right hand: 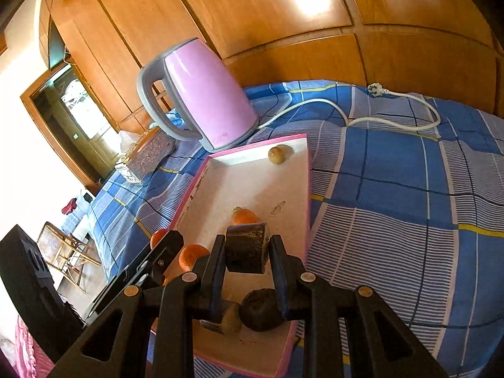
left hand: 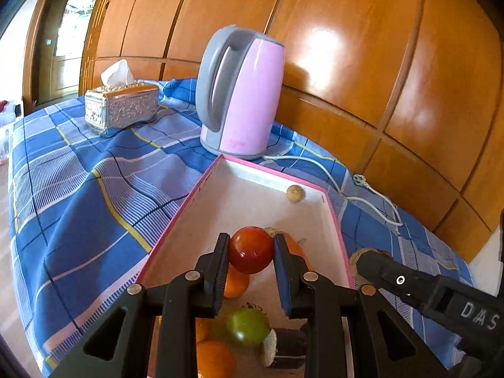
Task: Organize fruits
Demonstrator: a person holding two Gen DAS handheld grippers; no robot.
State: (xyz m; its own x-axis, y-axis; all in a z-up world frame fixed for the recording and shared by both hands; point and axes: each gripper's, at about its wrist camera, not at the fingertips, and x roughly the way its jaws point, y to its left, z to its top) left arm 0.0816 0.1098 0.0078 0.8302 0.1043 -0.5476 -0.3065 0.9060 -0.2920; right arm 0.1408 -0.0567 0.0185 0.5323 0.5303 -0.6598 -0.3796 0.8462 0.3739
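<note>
My left gripper (left hand: 251,245) is shut on a red tomato-like fruit (left hand: 250,249) and holds it above the pink-rimmed white tray (left hand: 204,182). Below it in the tray lie oranges (left hand: 234,283), a green fruit (left hand: 247,326) and a small tan fruit (left hand: 295,193) at the far corner. My right gripper (right hand: 248,247) is shut on a dark cut piece of fruit (right hand: 247,247) over the tray's near end (right hand: 302,195). A dark round fruit (right hand: 261,310), an orange (right hand: 244,216) and the tan fruit (right hand: 276,155) lie in the tray.
A pink electric kettle (left hand: 239,94) stands just beyond the tray, its white cord and plug (right hand: 375,89) trailing right over the blue checked cloth (left hand: 78,170). A silver tissue box (left hand: 121,107) sits at the far left. Wooden panels rise behind.
</note>
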